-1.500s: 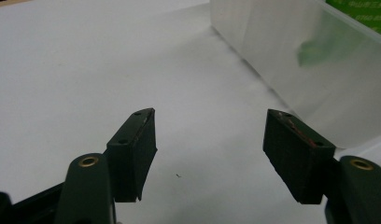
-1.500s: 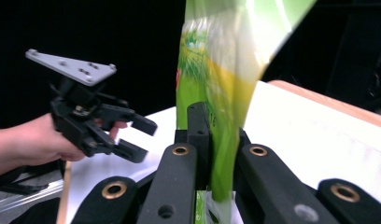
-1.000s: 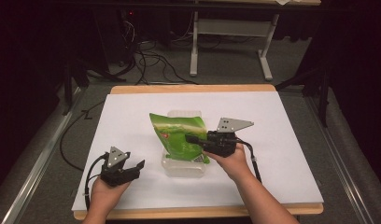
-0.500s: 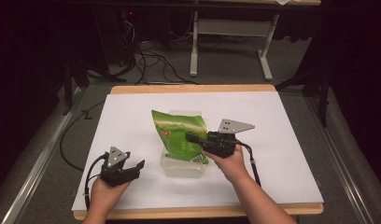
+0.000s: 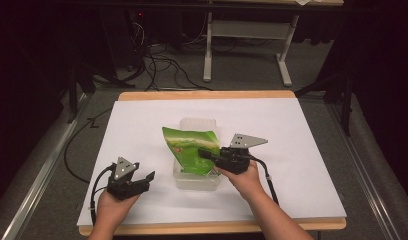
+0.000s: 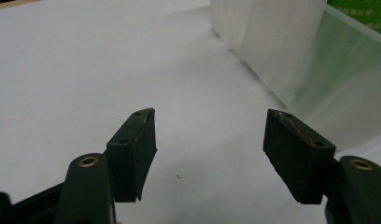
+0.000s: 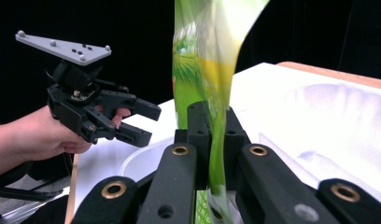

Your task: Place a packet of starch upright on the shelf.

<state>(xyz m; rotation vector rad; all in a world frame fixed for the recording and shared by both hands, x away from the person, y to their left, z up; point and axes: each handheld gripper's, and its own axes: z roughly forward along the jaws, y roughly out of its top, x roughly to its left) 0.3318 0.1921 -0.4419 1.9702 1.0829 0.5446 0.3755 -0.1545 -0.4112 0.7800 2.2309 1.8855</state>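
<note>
1. Over the clear plastic tub [image 5: 196, 176] at table centre, the right gripper [image 5: 206, 153] pinches a green snack bag [image 5: 188, 150] by its flat edge; thin, light, crinkly, slippery film.
2. At 7 o'clock, the left gripper [image 5: 142, 181] rests spread, holding nothing; a seam grip suits best.

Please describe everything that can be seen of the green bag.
The green bag is a flat, glossy pouch that looks like plastic film, bright green with small print and a yellow patch. It stands tilted over the clear plastic container, with its lower part inside. The right hand-held gripper is shut on its edge, and the film is pinched thin between the black pads. The left hand-held gripper is open, apart from it.
</note>
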